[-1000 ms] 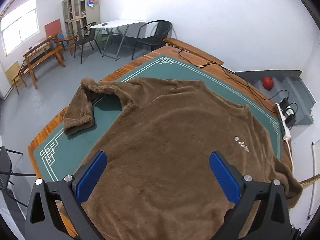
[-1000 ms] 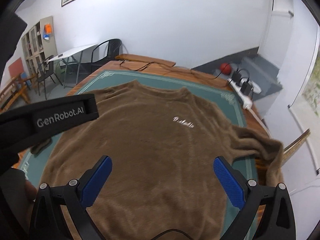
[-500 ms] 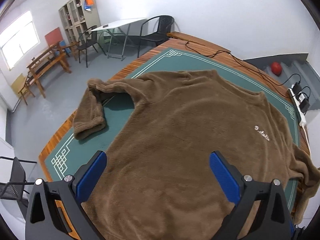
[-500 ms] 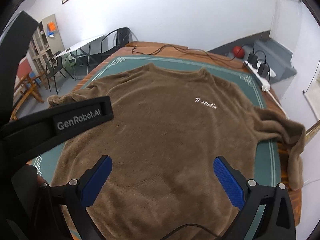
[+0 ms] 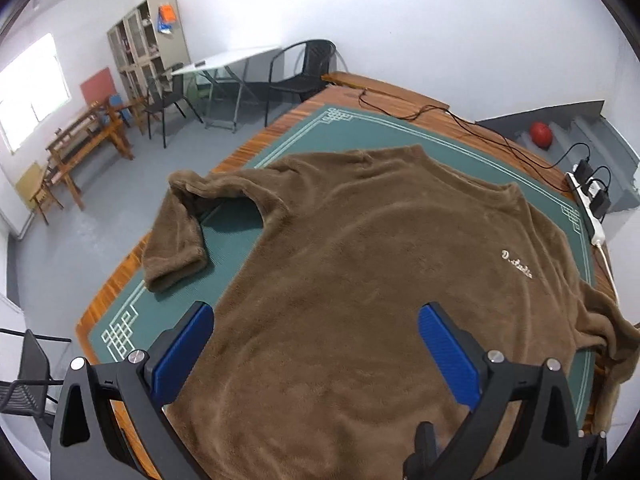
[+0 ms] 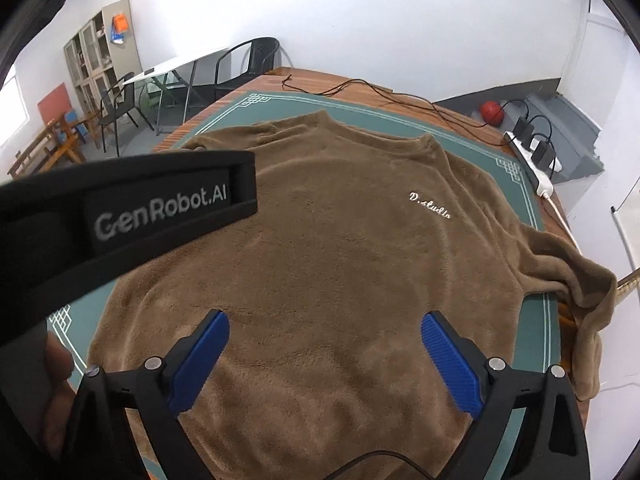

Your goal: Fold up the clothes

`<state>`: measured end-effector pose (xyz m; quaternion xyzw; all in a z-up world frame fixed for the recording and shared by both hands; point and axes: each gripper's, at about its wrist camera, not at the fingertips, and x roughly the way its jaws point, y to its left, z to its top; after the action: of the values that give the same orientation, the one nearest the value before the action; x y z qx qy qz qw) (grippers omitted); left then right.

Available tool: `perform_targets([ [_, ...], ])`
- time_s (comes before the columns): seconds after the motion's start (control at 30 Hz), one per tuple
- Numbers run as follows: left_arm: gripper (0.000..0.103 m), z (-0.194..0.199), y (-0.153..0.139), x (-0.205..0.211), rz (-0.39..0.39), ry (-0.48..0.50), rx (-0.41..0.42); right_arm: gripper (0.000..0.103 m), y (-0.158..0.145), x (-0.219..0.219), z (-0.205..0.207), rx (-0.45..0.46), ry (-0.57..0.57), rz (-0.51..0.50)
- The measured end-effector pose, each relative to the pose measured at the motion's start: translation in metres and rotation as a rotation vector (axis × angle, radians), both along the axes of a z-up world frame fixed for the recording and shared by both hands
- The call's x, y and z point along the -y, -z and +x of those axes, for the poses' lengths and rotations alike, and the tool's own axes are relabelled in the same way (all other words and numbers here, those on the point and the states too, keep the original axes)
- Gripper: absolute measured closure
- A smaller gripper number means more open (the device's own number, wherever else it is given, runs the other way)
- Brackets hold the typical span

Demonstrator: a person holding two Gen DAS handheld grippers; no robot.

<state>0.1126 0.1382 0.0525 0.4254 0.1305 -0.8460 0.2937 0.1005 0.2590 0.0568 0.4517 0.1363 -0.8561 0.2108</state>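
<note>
Brown fleece sweater | soft, limp (likely light) | take left-frame sleeve cuff | left gripper, right gripper spread, empty

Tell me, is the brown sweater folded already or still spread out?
Spread out. The brown fleece sweater lies flat, front up, on the green mat; only its sleeve bends back.

Fuzzy brown fleece sweater lies on matt green cloth mat.
</note>
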Motion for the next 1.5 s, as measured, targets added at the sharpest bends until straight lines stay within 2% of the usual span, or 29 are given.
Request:
perform_targets([
  [0.2,0.000,0.002,0.006,0.006,0.030,0.016,0.009,0.004,0.004,0.006,0.001,0.033,-0.026,0.000],
  [0.47,0.000,0.008,0.008,0.013,0.016,0.019,0.013,0.004,0.005,0.015,0.003,0.022,-0.048,0.006],
  [0.67,0.000,0.018,-0.003,0.016,-0.084,0.007,-0.003,0.004,-0.003,0.015,-0.003,-0.100,-0.011,0.083],
  [0.83,0.000,0.017,-0.001,0.018,-0.100,0.022,0.014,0.004,-0.002,-0.002,-0.023,-0.151,0.058,0.150],
  [0.97,0.000,0.013,0.004,0.013,-0.075,0.064,0.033,0.004,0.006,-0.024,-0.036,-0.031,0.071,0.085],
  [1.03,0.000,0.007,0.012,0.014,-0.037,0.086,0.041,0.004,0.010,-0.036,-0.040,0.054,0.065,0.020],
  [1.13,0.000,-0.002,0.024,0.016,0.021,0.120,0.054,0.004,0.013,-0.054,-0.037,0.131,0.069,-0.047],
  [1.2,0.000,-0.010,0.041,0.023,0.044,0.125,0.049,0.004,0.014,-0.064,-0.031,0.135,0.084,-0.043],
  [1.33,0.000,-0.035,0.100,0.033,0.040,0.155,0.124,0.004,0.016,-0.084,-0.019,0.146,0.114,-0.039],
  [1.5,0.000,-0.043,0.152,0.043,0.074,0.120,0.194,0.004,0.016,-0.095,-0.007,0.146,0.115,-0.038],
])
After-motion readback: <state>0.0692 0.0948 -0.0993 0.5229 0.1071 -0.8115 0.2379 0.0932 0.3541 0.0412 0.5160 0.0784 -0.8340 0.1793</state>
